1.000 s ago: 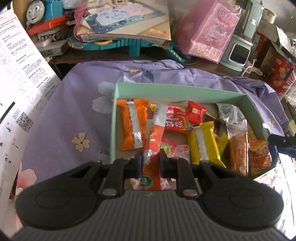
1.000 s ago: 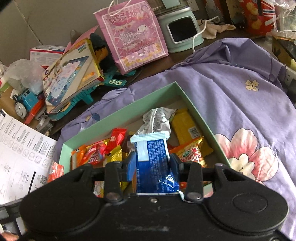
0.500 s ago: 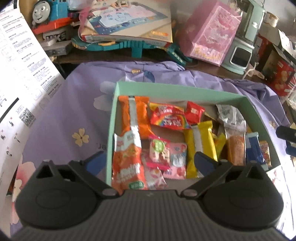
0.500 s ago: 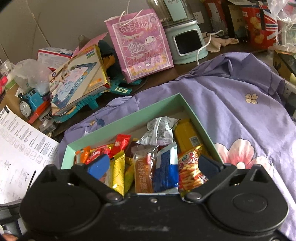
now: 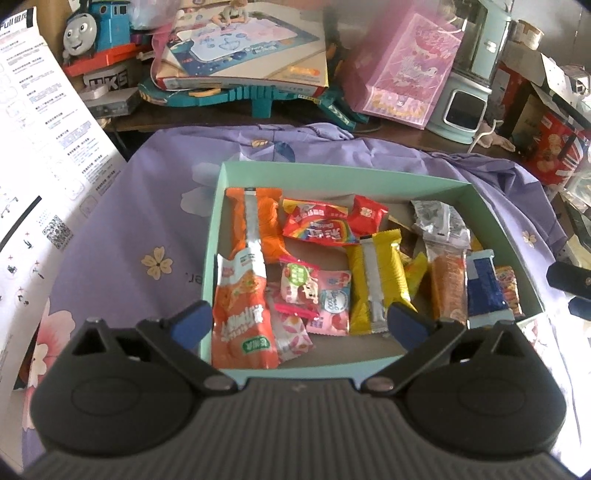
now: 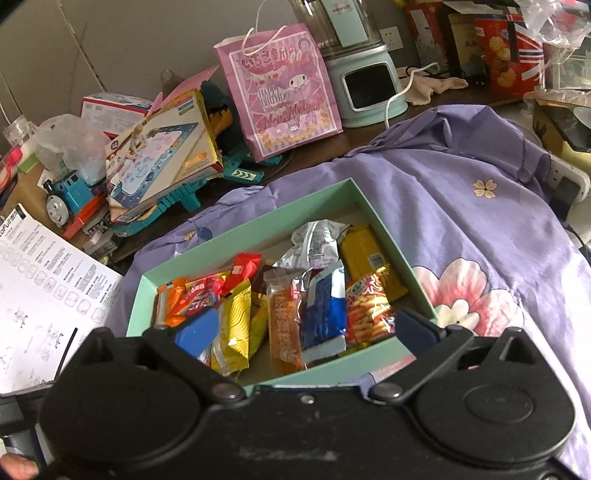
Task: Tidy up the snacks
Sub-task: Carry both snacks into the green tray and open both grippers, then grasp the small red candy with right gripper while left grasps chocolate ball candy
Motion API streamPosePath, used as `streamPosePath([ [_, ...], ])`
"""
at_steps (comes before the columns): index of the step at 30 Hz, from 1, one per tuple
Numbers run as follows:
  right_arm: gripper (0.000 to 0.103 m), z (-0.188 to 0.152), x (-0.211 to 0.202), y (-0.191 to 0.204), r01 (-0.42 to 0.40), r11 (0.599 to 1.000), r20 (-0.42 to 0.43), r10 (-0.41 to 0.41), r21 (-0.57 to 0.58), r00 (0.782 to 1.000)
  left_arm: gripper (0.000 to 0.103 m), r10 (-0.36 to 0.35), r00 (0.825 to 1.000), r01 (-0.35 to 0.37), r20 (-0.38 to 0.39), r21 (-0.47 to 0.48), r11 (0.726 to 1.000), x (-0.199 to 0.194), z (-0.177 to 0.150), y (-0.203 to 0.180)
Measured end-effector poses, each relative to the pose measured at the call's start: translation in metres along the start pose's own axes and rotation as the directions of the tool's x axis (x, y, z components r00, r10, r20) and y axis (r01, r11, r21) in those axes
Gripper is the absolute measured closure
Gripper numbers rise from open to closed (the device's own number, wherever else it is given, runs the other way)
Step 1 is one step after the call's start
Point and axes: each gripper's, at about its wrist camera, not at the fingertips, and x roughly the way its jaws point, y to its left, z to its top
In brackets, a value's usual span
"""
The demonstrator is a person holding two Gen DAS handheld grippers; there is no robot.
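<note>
A mint green box [image 5: 332, 173] sits on a purple flowered cloth and holds several snack packets. An orange packet [image 5: 243, 317] lies at its near left, a yellow bar [image 5: 375, 280] in the middle, a blue packet [image 5: 482, 284] at the right. My left gripper [image 5: 297, 323] is open and empty above the box's near edge. In the right wrist view the box [image 6: 258, 229] shows the blue packet [image 6: 325, 306] beside an orange bar [image 6: 282, 325]. My right gripper [image 6: 306, 330] is open and empty over the near edge.
Behind the cloth stand a pink gift bag [image 5: 402, 70], a mint appliance [image 5: 469, 85], a toy box [image 5: 243, 40] and a blue toy train [image 5: 92, 33]. A white instruction sheet [image 5: 33, 155] lies at the left. A red biscuit tin [image 6: 509, 55] stands at the far right.
Both grippers opened: the left let the orange packet drop into the box's near left, the right let the blue packet drop at the right side. Both grippers have pulled back and up.
</note>
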Motion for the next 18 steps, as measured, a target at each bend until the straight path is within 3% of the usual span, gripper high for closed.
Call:
streamPosePath([
  [9,0.0,-0.015,-0.03,-0.022,0.017,1.0,0.015,-0.017,0.022,1.0,0.0,-0.023,1.0,0.023,-0.002,0.041,0.999,-0.017,-0.015,-0.02],
  [18,0.0,-0.043,-0.049,-0.057,0.053,0.997,0.004,-0.053,0.048,0.999,0.0,-0.062,0.995,0.074,-0.083,0.149,0.986,-0.01,-0.054,-0.066],
])
